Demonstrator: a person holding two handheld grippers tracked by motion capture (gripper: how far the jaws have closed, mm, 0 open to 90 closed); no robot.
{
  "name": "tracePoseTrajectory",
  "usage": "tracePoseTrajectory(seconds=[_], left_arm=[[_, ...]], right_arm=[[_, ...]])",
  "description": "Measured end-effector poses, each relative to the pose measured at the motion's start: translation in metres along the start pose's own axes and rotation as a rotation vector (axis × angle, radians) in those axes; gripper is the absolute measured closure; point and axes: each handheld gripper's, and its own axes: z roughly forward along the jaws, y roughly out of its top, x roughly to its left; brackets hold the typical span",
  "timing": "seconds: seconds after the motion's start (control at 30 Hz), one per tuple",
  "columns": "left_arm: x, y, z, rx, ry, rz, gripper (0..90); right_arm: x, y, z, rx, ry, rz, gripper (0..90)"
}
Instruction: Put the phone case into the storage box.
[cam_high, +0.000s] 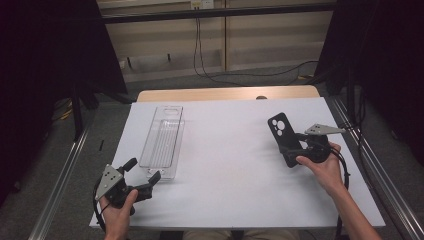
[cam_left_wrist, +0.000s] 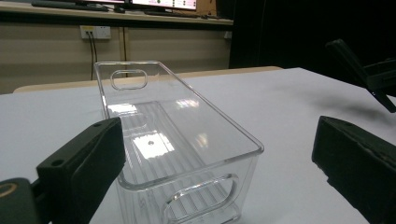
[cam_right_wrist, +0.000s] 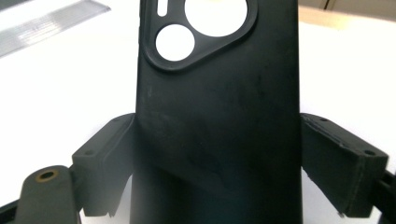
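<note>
We see a white desk (cam_high: 235, 165) from above, a person's hands entering at the bottom. The right claw (cam_high: 295, 145) clamps a black phone case (cam_high: 282, 137) by its long edges, lifted above the desk's right side with its camera cutouts uppermost, probably so it can be carried over and lowered lengthwise. A clear plastic bin (cam_high: 164, 142) lies left of centre, mouth up. The left claw (cam_high: 145, 175) waits with jaws spread and nothing in them just beside the bin's near end, seemingly ready to steady it.
</note>
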Motion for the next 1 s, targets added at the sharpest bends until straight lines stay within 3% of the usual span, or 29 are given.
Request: tracePoseTrajectory(seconds=[0.2, 0.43, 0.77, 1.0], left_arm=[[-0.001, 0.001, 0.002, -0.002, -0.014, -0.002, 2.9], [-0.001, 0.001, 0.002, -0.005, 0.001, -0.003, 3.0], [0.0, 0.002, 0.001, -0.004, -0.006, 0.007, 3.0], [-0.003, 0.002, 0.002, -0.011, -0.025, -0.006, 2.9]], right_arm=[[0.005, -0.001, -0.001, -0.067, 0.012, -0.02, 14.4], [0.011, -0.001, -0.005, -0.129, 0.028, -0.012, 14.3], [0.018, -0.01, -0.007, -0.155, 0.084, -0.013, 14.1], [0.025, -0.013, -0.008, -0.16, 0.129, -0.041, 14.1]])
